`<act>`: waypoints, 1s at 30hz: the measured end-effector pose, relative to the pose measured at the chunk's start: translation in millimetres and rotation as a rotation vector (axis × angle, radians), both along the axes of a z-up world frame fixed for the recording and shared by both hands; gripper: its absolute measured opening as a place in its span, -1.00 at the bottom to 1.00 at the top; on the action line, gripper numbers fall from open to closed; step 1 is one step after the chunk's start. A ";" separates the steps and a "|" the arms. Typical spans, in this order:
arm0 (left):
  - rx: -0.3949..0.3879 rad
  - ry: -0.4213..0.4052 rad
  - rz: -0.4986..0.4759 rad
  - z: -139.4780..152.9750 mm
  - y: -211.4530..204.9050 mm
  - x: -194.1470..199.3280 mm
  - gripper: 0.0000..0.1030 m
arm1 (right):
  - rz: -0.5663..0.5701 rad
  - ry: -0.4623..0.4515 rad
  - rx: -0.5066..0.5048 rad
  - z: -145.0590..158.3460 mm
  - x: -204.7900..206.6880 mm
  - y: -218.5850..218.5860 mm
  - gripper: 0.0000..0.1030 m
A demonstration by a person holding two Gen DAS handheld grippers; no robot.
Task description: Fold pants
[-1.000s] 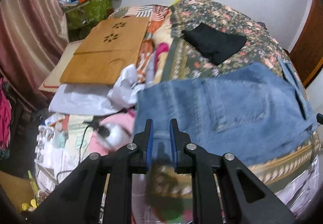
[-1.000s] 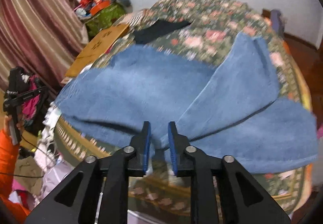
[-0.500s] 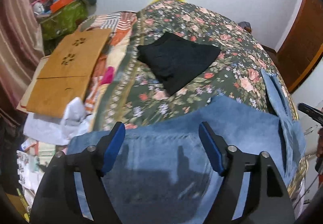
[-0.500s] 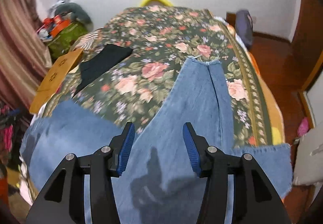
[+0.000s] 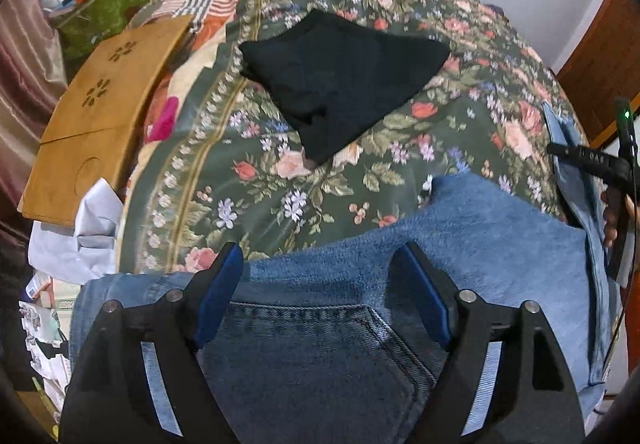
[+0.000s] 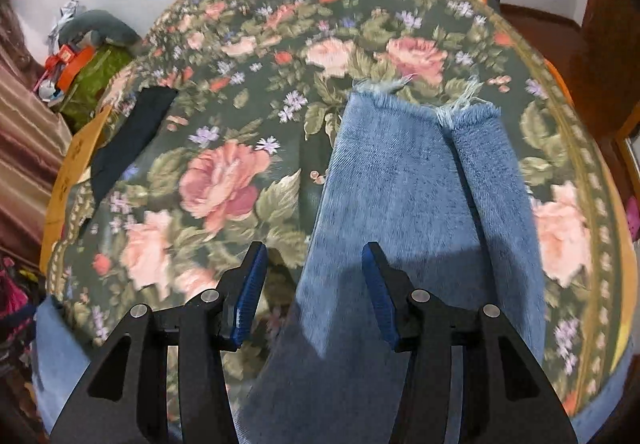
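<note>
Over the blue jeans [image 5: 472,244] on the floral bedspread [image 6: 224,180], both grippers' fingers [image 5: 218,290] [image 6: 250,286] are spread apart, seemingly gripping nothing.

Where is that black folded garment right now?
The black garment lies on the floral bedspread, beyond the jeans, right of the wooden board.

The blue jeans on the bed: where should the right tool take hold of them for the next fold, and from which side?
Grip the frayed leg hems of the blue jeans, probably best. Both legs lie flat, side by side, on the floral bedspread, ends pointing away. The right tool is open above them; reach forward over the legs and pinch both hems from above.
</note>
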State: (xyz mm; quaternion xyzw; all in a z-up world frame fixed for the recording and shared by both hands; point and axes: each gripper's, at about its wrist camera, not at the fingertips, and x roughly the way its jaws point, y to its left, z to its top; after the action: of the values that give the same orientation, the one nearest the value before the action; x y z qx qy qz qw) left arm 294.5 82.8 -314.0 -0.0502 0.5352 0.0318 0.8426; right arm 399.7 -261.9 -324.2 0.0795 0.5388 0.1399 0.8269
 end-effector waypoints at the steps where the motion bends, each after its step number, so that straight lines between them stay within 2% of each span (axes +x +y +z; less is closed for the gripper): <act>1: 0.005 0.004 -0.002 -2.7 -1.8 0.0 0.56 | 0.008 -0.020 -0.020 0.5 -1.3 1.0 -0.36; 4: 0.031 0.005 -0.006 -5.7 -6.0 -2.9 0.56 | 0.036 -0.047 -0.049 2.5 -6.6 -2.6 -0.81; 7: 0.037 0.009 -0.010 -1.7 -10.1 -8.3 0.56 | 0.026 -0.049 -0.008 14.1 -13.0 -19.8 -0.85; 14: 0.063 0.010 -0.041 11.7 -25.1 -30.6 0.56 | -0.067 -0.198 0.027 91.1 -52.6 -92.4 -0.86; 17: 0.078 0.002 -0.048 18.5 -34.4 -42.2 0.56 | -0.110 -0.261 0.021 128.3 -79.4 -134.0 -0.87; 21: 0.067 0.000 -0.065 25.3 -43.2 -55.0 0.56 | -0.152 -0.302 0.006 155.4 -122.6 -177.8 -0.87; 25: 0.059 -0.007 -0.073 32.2 -51.8 -64.9 0.56 | -0.165 -0.299 -0.042 150.0 -156.2 -200.1 -0.87; 30: 0.016 -0.012 -0.071 39.0 -55.0 -73.7 0.56 | -0.209 -0.208 -0.078 102.0 -194.2 -220.7 -0.87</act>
State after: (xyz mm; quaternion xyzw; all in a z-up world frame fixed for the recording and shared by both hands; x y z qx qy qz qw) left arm 220.8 27.8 -275.0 -0.0249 0.5315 0.0059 0.8467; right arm 205.5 -482.6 -222.2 0.0881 0.4441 0.0395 0.8908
